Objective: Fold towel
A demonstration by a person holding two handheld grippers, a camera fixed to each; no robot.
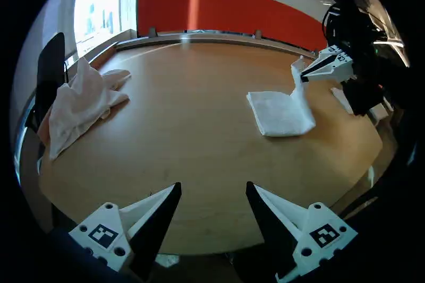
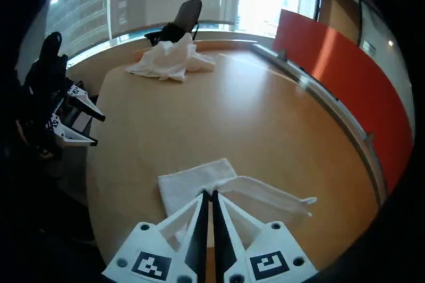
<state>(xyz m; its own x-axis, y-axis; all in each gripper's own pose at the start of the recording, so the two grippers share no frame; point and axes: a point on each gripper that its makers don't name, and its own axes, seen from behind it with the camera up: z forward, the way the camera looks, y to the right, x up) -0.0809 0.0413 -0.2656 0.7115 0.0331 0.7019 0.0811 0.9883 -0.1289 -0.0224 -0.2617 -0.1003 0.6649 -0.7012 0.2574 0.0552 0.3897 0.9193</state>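
Note:
A white towel [image 1: 276,113] lies partly folded on the wooden table [image 1: 196,123], right of centre. One corner is pulled up off the table, and my right gripper [image 1: 304,75] is shut on it. In the right gripper view the towel [image 2: 194,182] lies just ahead of the closed right gripper [image 2: 210,195], and a fold of cloth [image 2: 265,195] trails to the right of the fingers. My left gripper [image 1: 213,187] stands open over the near table edge with nothing between its fingers. It also appears at the left of the right gripper view [image 2: 100,131], away from the towel.
A heap of crumpled white towels [image 1: 79,100] lies at the table's far left corner [image 2: 170,60]. A dark chair [image 2: 186,17] stands behind it by the window. A red wall panel [image 1: 228,9] runs along the far side of the table.

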